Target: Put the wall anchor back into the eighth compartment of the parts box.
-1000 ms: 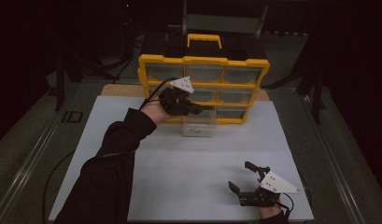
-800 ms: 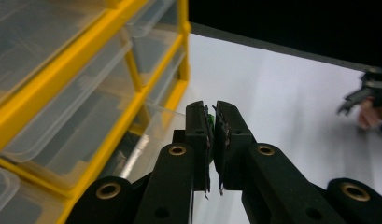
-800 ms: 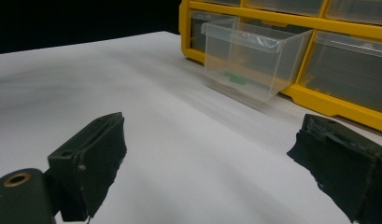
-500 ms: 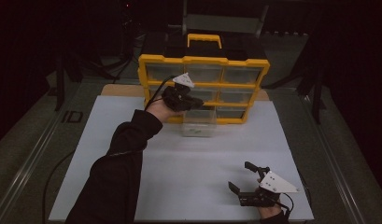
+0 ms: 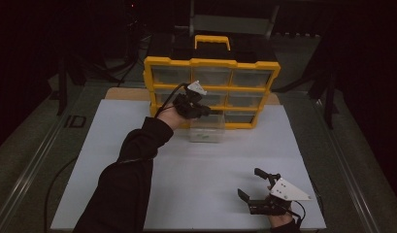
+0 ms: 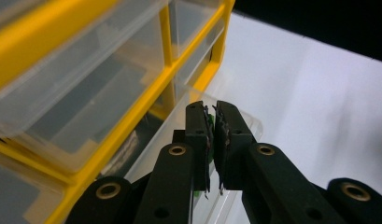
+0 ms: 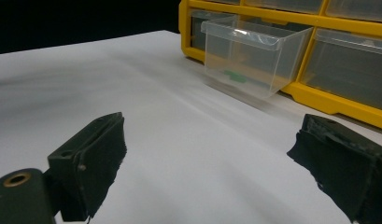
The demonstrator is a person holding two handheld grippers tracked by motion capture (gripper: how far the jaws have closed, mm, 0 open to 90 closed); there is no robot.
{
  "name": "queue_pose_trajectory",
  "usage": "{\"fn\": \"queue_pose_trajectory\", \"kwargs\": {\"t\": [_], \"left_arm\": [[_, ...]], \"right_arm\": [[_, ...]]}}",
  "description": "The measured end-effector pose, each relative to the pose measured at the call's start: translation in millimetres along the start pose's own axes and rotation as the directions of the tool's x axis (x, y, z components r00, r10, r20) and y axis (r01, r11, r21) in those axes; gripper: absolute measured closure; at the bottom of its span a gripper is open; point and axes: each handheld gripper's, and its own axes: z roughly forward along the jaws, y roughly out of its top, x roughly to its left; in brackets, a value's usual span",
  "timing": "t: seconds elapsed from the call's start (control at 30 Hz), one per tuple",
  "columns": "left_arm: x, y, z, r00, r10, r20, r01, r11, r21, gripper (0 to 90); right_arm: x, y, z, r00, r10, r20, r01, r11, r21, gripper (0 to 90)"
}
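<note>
Against the earlier frames we note that the left gripper [image 5: 206, 109] has lifted from the clear drawer [image 5: 206, 130] and now sits higher, in front of the middle row of the yellow organizer [image 5: 210, 63]; the right gripper [image 5: 255, 186] has not moved. The clear drawer stands on the white sheet [image 5: 138, 145] just in front of the organizer's bottom row, pulled out of its slot; in the right gripper view we see it [image 7: 247, 51] upright with a small green item [image 7: 235, 76] on its floor. The organizer stands at the far edge of the sheet, its yellow handle [image 5: 212, 40] on top. We find wide open room on the sheet between the drawer and the right gripper, and to the drawer's left and right; the sheet's near edge lies just below the right gripper. In the left gripper view the left gripper [image 6: 213, 140] has its jaws pressed nearly together with a thin gap; a sliver of green shows at the gap, and we cannot tell whether it is pinched. The right gripper [image 7: 216, 163] rests low over the table with jaws spread wide, holding nothing.
</note>
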Motion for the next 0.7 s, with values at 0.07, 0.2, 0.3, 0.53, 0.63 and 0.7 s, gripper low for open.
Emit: {"fn": "queue_pose_trajectory", "kwargs": {"t": [0.07, 0.2, 0.3, 0.53, 0.63, 0.7], "left_arm": [[0.2, -1.7, 3.6, 1.0, -0.005, -0.003, 0.005, 1.0, 0.006, 84.0], [1.4, -7.0, 11.1, 0.9999, 0.002, -0.016, -0.001, 0.9992, 0.04, 84.0], [2.7, -9.6, 13.8, 0.9999, -0.01, -0.011, 0.011, 0.9989, 0.046, 84.0], [1.5, -13.7, 24.7, 0.9994, -0.015, -0.032, 0.018, 0.9964, 0.083, 84.0], [2.9, -15.0, 26.9, 0.9989, -0.024, -0.04, 0.028, 0.9955, 0.091, 83.9], [3.4, -15.0, 26.4, 0.9991, -0.028, -0.033, 0.03, 0.996, 0.085, 83.9]], "right_arm": [[0.0, 0.0, 0.2, 1.0, -0.001, -0.001, 0.001, 1.0, -0.001, 8.2], [0.2, 0.0, 0.1, 1.0, 0.0, -0.002, 0.0, 1.0, -0.001, 8.2], [-0.5, -0.2, 0.0, 1.0, 0.0, -0.004, 0.0, 1.0, 0.002, 8.2], [-0.4, -0.5, 0.5, 1.0, 0.002, -0.006, -0.002, 1.0, 0.006, 8.2], [-0.6, -0.7, 0.4, 1.0, 0.006, -0.007, -0.006, 1.0, 0.009, 8.2], [-0.7, -0.8, 0.6, 1.0, 0.005, -0.007, -0.005, 1.0, 0.009, 8.2]]}}
